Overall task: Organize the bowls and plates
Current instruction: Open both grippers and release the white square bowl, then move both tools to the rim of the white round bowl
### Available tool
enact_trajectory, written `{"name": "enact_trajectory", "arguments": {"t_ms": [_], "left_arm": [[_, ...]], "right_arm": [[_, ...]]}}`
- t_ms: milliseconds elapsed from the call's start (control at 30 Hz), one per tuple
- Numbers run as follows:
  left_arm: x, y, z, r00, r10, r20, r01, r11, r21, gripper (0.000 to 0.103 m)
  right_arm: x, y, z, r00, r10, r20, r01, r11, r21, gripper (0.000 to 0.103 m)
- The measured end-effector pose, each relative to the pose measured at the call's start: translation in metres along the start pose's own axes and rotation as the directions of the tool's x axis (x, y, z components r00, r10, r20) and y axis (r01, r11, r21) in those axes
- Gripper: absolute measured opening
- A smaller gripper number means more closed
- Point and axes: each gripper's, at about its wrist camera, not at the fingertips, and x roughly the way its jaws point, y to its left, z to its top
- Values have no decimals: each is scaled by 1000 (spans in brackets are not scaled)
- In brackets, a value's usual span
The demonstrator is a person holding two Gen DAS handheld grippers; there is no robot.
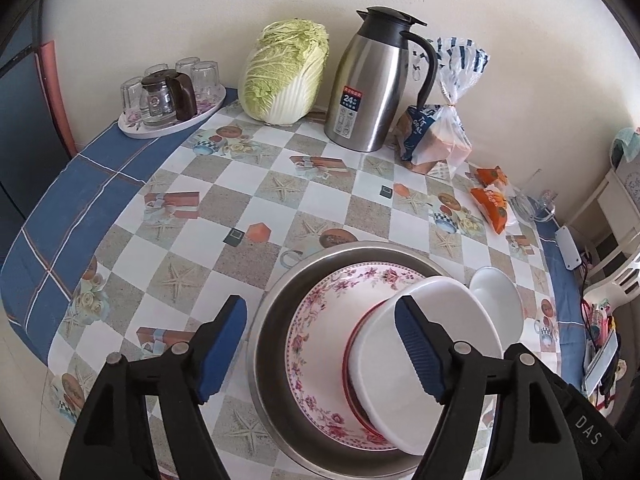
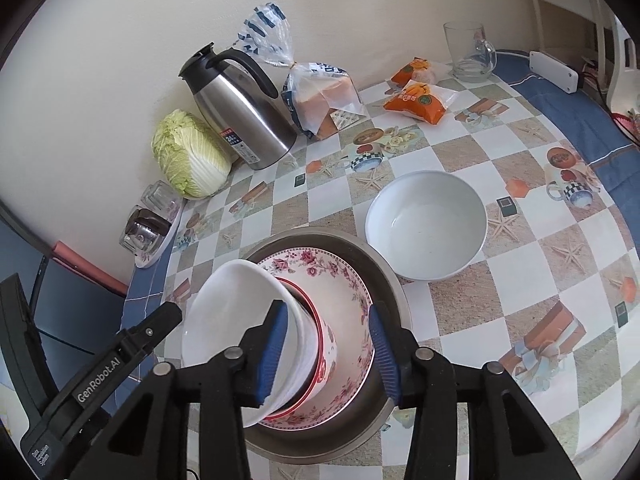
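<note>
a: where does the white bowl (image 2: 236, 320) sit?
b: tilted on the floral plate (image 1: 320, 344) inside the steel basin (image 1: 272, 344). second bowl (image 2: 427, 224) beside it on the table.
a: tongs?
b: left gripper (image 1: 320, 356) and right gripper (image 2: 326, 354) both spread, pinching nothing.
a: advice?
b: judgement: level the bowl before nesting; close on its rim gently.

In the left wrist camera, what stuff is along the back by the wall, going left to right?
Tray of glasses → cabbage → steel jug → bread bag → orange snack packets → glass mug.
</note>
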Motion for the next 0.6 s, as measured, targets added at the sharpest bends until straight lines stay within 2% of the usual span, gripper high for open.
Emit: {"name": "enact_trajectory", "arguments": {"t_ms": [33,67,100,233,300,467,600], "left_arm": [[0,2,0,1000,15,4,-15,1000,-6,85],[1,4,0,1000,28,8,-28,1000,-12,91],[1,6,0,999,41,14,-41,999,-20,92],[4,13,0,996,90,4,-90,995,-36,94],[4,15,0,995,102,0,-102,994,-45,95],[4,19,0,993,115,3,-115,992,-58,96],[5,20,0,992,127,0,-126,990,-61,96]], "right_arm": [[0,0,0,1000,0,0,0,1000,0,52],[0,0,0,1000,-1,0,1,1000,0,61],[0,-1,0,1000,-6,2,6,1000,1,69],[2,-1,0,1000,-19,1,19,1000,-10,78],[3,-2,0,1000,-24,0,24,1000,-14,88],[5,1,-1,1000,-29,5,30,999,-34,102],[6,2,-2,999,-37,10,37,998,-47,103]]}}
